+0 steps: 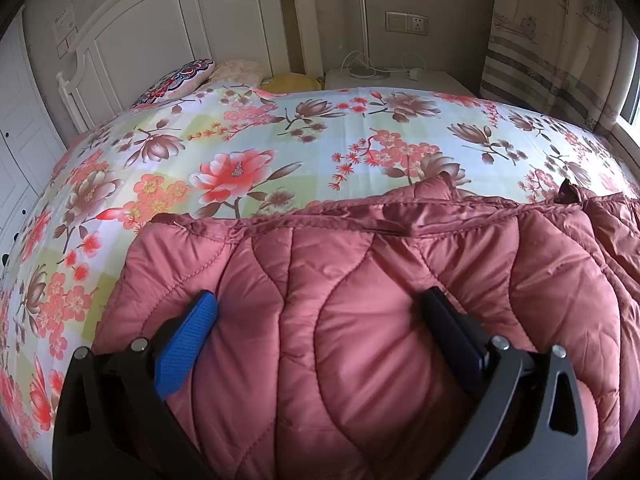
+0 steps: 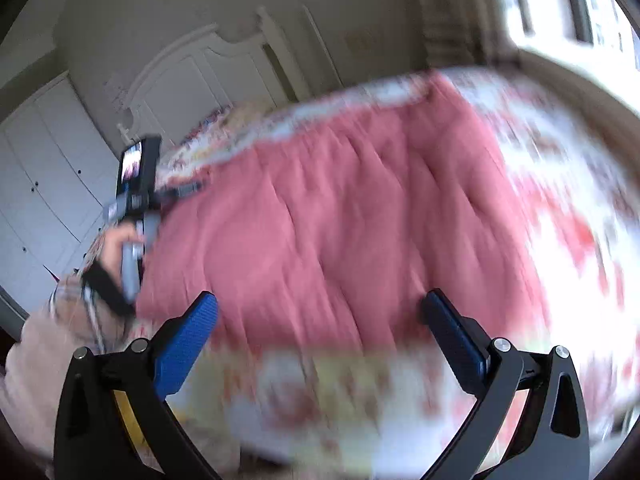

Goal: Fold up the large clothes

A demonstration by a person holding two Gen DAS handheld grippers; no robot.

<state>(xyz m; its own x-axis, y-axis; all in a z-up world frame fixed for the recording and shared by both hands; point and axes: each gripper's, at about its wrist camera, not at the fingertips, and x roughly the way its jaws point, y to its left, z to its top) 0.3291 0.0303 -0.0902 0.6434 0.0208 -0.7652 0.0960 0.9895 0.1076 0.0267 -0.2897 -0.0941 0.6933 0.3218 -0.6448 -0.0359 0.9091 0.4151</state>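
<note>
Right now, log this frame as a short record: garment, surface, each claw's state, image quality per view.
garment: pink quilted coat, spread on the bed
surface: floral sheet
left claw: open, fingers resting on the coat
right claw: open, above the coat's near edge, holding nothing
left hand: seen in the right view, gripping its handle
left view: sharp
right view: motion-blurred

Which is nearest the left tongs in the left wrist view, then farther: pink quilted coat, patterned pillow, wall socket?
1. Pink quilted coat, directly between the open left tongs.
2. Patterned pillow, far left by the headboard.
3. Wall socket, upper right on the wall.
</note>
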